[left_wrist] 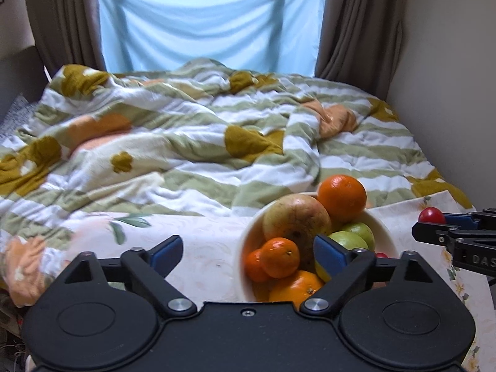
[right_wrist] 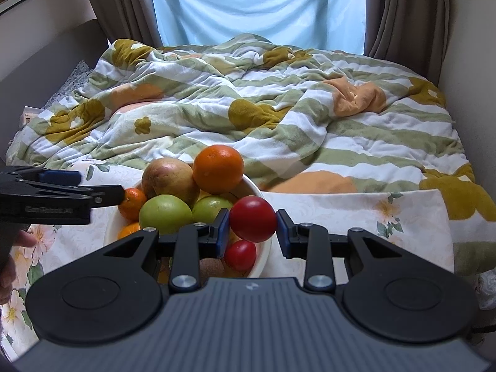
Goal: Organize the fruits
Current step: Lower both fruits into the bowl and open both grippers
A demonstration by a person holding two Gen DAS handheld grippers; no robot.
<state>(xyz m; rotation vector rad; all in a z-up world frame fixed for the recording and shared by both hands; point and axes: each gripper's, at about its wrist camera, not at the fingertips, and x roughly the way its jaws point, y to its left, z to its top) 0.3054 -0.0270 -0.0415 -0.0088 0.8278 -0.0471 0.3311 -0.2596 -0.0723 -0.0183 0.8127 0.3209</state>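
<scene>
A white bowl (left_wrist: 243,241) (right_wrist: 265,248) stands on a flowered cloth, heaped with fruit: a large orange (left_wrist: 341,198) (right_wrist: 218,169), a pale reddish apple (left_wrist: 296,220) (right_wrist: 170,179), green fruits (left_wrist: 353,238) (right_wrist: 164,214), mandarins (left_wrist: 279,257) (right_wrist: 131,203) and a small red tomato (right_wrist: 240,255). My right gripper (right_wrist: 252,232) (left_wrist: 434,224) is shut on another red tomato (right_wrist: 252,218) (left_wrist: 431,215), held over the bowl's right rim. My left gripper (left_wrist: 248,252) (right_wrist: 93,184) stands open at the bowl's left side. Its pads press on nothing, and one finger reaches over the fruit.
A rumpled striped quilt (left_wrist: 186,142) (right_wrist: 279,117) covers the bed behind the bowl. The flowered cloth (left_wrist: 201,248) (right_wrist: 356,217) spreads left and right of the bowl. Curtains hang at the back, and a wall (left_wrist: 449,77) is close on the right. A person's hand (right_wrist: 12,257) shows at the left edge.
</scene>
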